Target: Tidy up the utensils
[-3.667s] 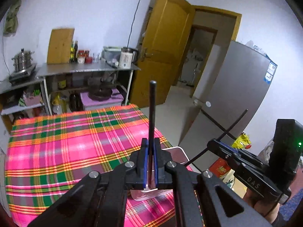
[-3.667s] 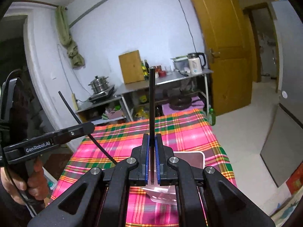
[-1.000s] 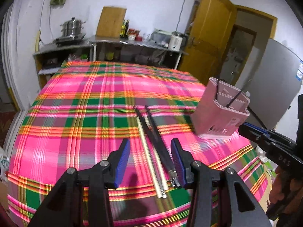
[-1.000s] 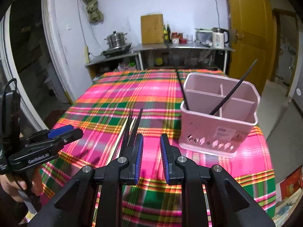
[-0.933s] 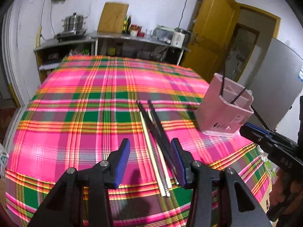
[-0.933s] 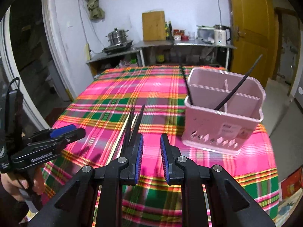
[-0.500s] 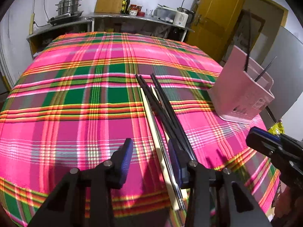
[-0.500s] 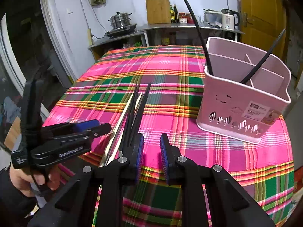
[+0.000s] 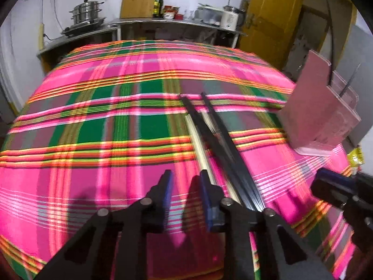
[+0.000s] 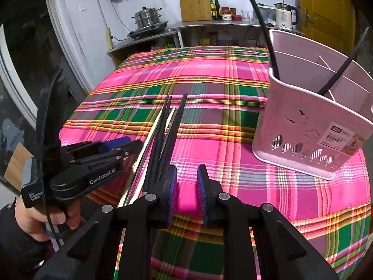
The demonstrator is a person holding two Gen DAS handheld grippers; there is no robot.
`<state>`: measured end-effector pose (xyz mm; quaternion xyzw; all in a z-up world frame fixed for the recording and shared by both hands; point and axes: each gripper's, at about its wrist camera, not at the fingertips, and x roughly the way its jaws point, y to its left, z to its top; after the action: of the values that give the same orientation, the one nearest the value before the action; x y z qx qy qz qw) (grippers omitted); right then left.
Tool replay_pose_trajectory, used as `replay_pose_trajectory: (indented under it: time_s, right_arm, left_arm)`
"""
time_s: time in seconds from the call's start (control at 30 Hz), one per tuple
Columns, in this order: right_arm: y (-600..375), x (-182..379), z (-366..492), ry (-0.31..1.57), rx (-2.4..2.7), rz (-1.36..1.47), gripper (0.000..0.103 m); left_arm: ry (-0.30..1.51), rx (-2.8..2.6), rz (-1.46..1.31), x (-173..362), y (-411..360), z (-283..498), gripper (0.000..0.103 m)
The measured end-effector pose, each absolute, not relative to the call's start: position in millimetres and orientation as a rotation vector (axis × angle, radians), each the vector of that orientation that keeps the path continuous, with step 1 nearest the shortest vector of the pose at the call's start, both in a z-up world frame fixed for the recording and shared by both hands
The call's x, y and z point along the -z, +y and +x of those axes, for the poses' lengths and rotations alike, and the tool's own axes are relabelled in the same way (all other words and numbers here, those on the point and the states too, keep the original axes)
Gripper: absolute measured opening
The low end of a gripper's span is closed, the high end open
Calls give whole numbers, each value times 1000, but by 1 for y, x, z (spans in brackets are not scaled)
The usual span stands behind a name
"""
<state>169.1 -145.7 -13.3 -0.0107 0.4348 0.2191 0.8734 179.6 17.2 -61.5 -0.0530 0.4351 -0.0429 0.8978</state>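
Table: a pink, green and orange plaid cloth (image 10: 233, 107) covers it.
Holder: a pink utensil basket (image 10: 310, 126) stands on the cloth's right side, two black chopsticks (image 10: 340, 70) leaning in its compartments.
Loose chopsticks: a bundle of black and pale sticks (image 9: 216, 140) lies flat mid-cloth, left of the basket.
Left gripper (image 9: 185, 179): low over the cloth just left of the bundle; jaws have just been closing, nothing between them.
Right gripper (image 10: 186, 175): just right of the bundle's near ends, jaws parted and empty.
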Motion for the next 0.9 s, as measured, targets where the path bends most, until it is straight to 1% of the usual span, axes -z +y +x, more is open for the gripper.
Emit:
replay_pose_trajectory:
  time_s: [0.1,0.17,0.2,0.23,0.27,0.53,0.6,0.77,0.9]
  right_arm:
    - [-140,15,173,910,-464,-21,19]
    - [-137,17,177,911,-470,-20,19]
    - [-135,17,179,912,-472,-19,19]
    - [-133,18,181,912,-474,-16,19]
    - [-132,18,183,913,-476,-15,19]
    - [-111,30,212,929,-498,-5,19]
    - [-107,34,219,939,-497,-2,16]
    - [-96,51,237,991,-502,5,13]
    - [-97,53,236,987,-503,12,13]
  left_arm:
    - [902,93,-130,61,21,179,18]
    - [907,117,-194,60,29,179,19]
    - [904,130,-211,60,30,179,21]
    - [898,134,-213,58,30,180,26]
    - [891,133,-205,57,29,182,28]
    - [889,123,-236,54,42,191,28]
    - [893,123,-264,54,48,190,28]
    - [895,127,-303,55,57,190,28]
    - [897,141,-308,56,53,194,29]
